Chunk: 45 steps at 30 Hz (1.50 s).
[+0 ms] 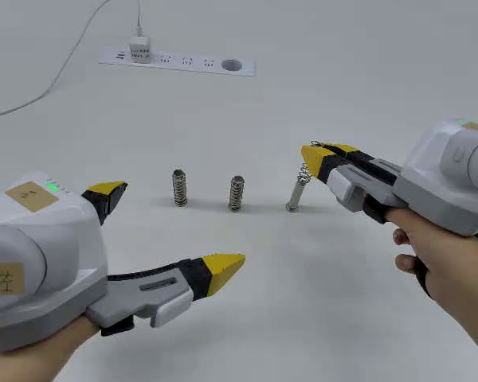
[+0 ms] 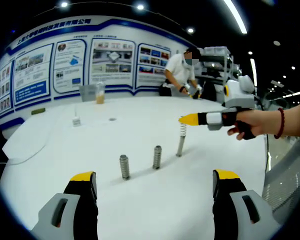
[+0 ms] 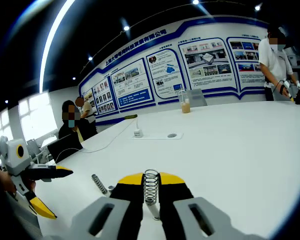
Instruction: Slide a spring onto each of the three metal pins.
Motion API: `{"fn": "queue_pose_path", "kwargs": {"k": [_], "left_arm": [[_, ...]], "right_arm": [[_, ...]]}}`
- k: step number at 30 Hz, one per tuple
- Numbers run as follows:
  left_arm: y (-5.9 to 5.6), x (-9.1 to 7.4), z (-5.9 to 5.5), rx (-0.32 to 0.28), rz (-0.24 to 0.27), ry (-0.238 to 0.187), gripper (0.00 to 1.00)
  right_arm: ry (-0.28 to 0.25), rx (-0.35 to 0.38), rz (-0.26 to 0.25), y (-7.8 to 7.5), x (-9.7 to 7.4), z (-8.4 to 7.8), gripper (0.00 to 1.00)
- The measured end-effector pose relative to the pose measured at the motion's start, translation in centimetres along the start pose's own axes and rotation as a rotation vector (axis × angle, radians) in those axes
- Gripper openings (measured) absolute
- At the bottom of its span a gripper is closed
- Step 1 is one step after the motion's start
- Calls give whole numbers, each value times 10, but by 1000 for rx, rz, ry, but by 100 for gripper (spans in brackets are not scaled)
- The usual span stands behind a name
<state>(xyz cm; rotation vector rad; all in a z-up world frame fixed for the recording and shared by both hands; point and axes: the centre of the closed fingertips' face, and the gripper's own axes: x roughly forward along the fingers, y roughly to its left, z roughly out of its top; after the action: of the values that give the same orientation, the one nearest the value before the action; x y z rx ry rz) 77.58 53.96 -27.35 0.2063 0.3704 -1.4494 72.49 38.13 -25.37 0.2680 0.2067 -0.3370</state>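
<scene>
Seemingly the last step: right gripper (image 1: 309,151) clenched on the third spring (image 1: 303,174), partway down its leaning pin (image 1: 294,196); next, push down, let go; left gripper (image 1: 182,223) gapes idle

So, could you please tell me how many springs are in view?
3. The left spring and middle spring stand upright side by side; the third spring sits atop the tilted right pin, held by the right gripper.

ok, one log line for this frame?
right gripper: shut on spring atop right pin | left gripper: open, clear of parts | left pin, middle pin: loaded
</scene>
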Motion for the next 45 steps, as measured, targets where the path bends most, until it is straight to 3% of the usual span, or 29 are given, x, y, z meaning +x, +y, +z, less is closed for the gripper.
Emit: {"fn": "queue_pose_path", "kwargs": {"k": [10,25,45], "left_arm": [[4,-1,-1,-6,13,3,98],[6,-1,0,-3,17,1,97],[7,-1,2,-5,16,-8,94]], "right_arm": [[4,-34,-9,4,-2,-5,11],[17,-214,-28,7,-2,-10,11],[82,-208,-33,3,3,-37,11]]}}
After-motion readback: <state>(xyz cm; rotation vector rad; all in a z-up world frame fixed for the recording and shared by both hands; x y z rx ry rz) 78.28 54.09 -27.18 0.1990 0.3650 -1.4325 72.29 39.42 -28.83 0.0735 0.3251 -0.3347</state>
